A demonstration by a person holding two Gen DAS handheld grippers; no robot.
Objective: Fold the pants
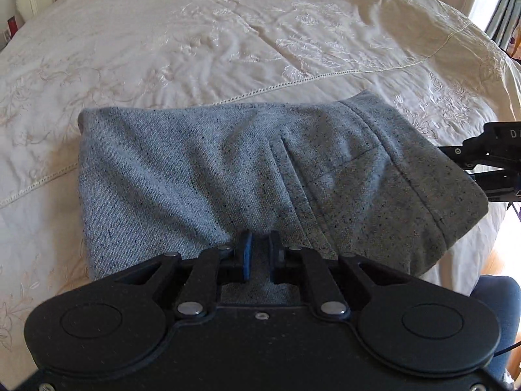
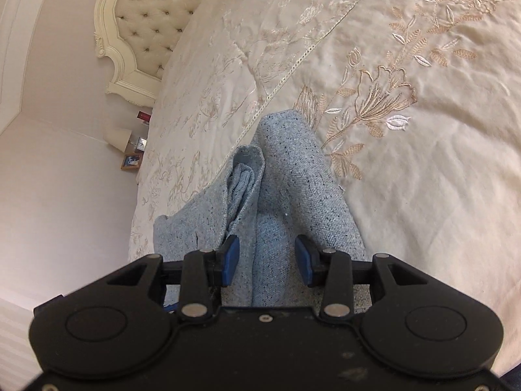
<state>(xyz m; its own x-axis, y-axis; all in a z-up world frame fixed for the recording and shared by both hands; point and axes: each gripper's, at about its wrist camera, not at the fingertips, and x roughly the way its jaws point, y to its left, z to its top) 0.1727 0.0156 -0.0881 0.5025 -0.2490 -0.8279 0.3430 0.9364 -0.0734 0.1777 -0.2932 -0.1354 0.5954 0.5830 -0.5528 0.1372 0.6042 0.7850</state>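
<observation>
Blue-grey speckled pants [image 1: 228, 179] lie folded into a compact stack on the cream embroidered bedspread [image 1: 195, 32]. My left gripper [image 1: 260, 244] sits at the near edge of the stack, its jaws narrowly apart with pants fabric between the blue pads. In the right wrist view the pants [image 2: 286, 189] show side-on with layered folds. My right gripper [image 2: 267, 260] is open, its blue pads either side of the thick folded edge without pinching it. The right gripper also shows at the right of the left wrist view [image 1: 488, 163], beside the stack.
A tufted cream headboard [image 2: 153, 16] stands at the far end of the bed. A bedside lamp [image 2: 119, 138] and picture frames sit by the pink wall. The bed's right edge drops to a wooden floor [image 1: 472, 267]. A curtain [image 1: 508, 6] hangs at the upper right.
</observation>
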